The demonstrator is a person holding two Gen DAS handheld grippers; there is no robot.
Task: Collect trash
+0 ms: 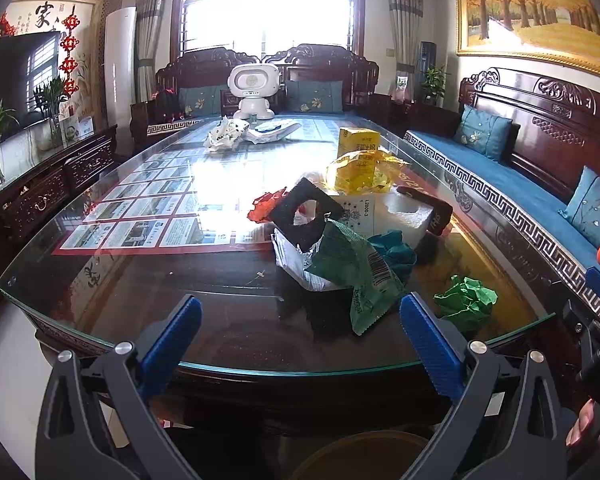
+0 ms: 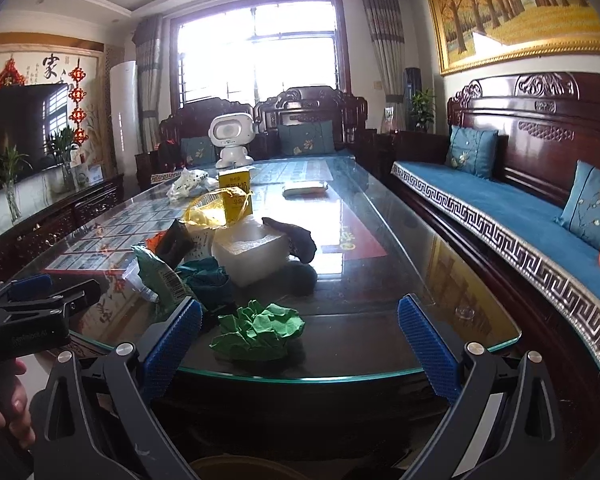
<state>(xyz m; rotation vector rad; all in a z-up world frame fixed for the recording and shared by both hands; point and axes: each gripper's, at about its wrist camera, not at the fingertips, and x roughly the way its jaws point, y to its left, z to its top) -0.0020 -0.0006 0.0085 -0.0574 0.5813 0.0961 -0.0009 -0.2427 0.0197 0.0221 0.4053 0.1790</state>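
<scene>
A pile of trash lies on the near end of a glass-topped table (image 1: 140, 280): a green wrapper (image 1: 360, 276), black foam piece (image 1: 304, 212), white foam block (image 1: 404, 212), yellow bag (image 1: 360, 172), red scrap (image 1: 266, 206) and a crumpled green paper ball (image 1: 466, 298). My left gripper (image 1: 300, 328) is open and empty, just short of the table edge, facing the pile. My right gripper (image 2: 300, 332) is open and empty, with the green paper ball (image 2: 260, 330) just ahead between its fingers. The white foam block (image 2: 252, 252) and green wrapper (image 2: 160, 276) lie beyond it.
A yellow carton (image 1: 358, 142), crumpled white bag (image 1: 226, 134) and white robot toy (image 1: 254, 90) stand farther along the table. A blue-cushioned wooden sofa (image 2: 500, 208) runs along the right, a dark cabinet (image 1: 40, 196) along the left. A round tan rim (image 1: 360, 456) sits below the table edge.
</scene>
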